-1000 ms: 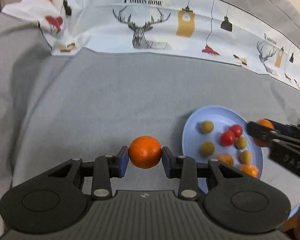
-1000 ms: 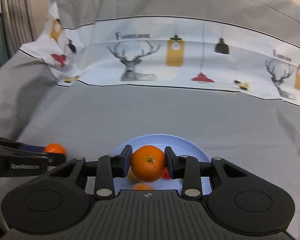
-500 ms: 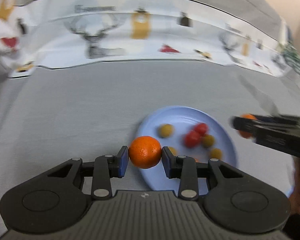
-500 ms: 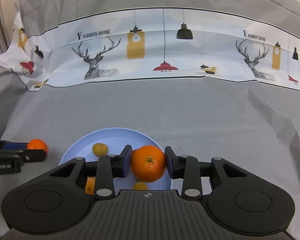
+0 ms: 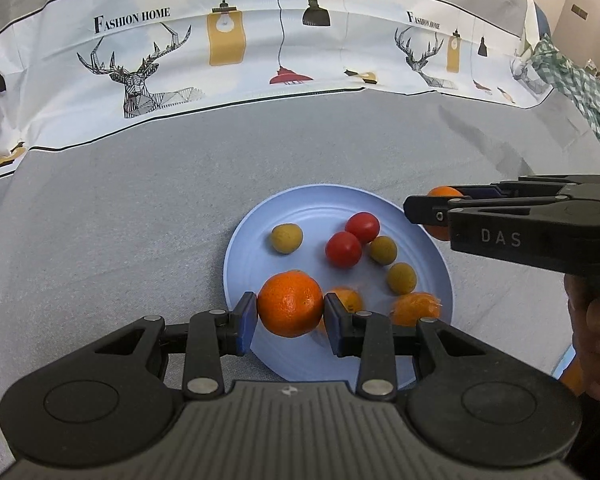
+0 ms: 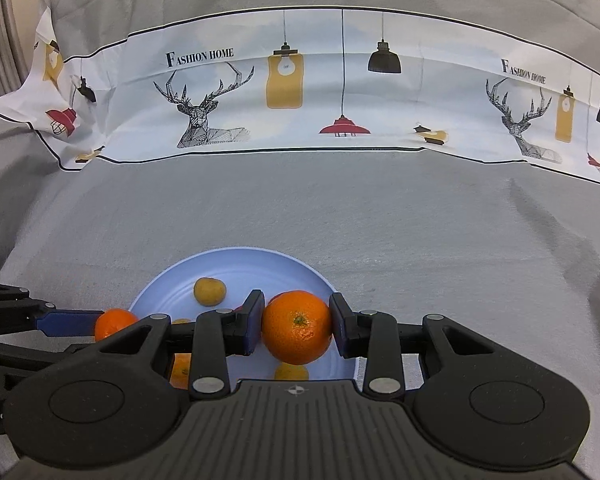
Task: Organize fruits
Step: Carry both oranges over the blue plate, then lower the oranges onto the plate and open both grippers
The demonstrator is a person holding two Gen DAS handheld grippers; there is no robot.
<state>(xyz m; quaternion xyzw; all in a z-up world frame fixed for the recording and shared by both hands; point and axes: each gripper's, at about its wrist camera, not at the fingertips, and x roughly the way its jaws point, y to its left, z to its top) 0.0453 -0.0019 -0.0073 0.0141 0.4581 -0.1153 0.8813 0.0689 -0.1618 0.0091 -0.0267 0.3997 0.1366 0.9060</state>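
A light blue plate [image 5: 260,224] lies on the grey cloth and holds two red tomatoes [image 5: 343,249], three small yellow-green fruits [image 5: 286,238] and two small oranges [image 5: 415,309]. My left gripper [image 5: 290,317] is shut on an orange [image 5: 290,303] above the plate's near left rim. My right gripper [image 6: 297,330] is shut on another orange [image 6: 297,332] above the plate's right side [image 6: 236,264]. In the left wrist view the right gripper [image 5: 424,210] comes in from the right by the plate's far right rim. In the right wrist view the left gripper's orange [image 6: 114,322] shows at the left.
A printed cloth with deer and lamps [image 5: 220,48] lies across the back of the grey surface [image 5: 100,220]. A green checked cloth [image 5: 580,80] sits at the far right. A hand [image 5: 596,336] holds the right gripper.
My left gripper has carried its orange rightwards from beside the plate to over its near left rim. My right gripper has shifted with its orange towards the plate's right side.
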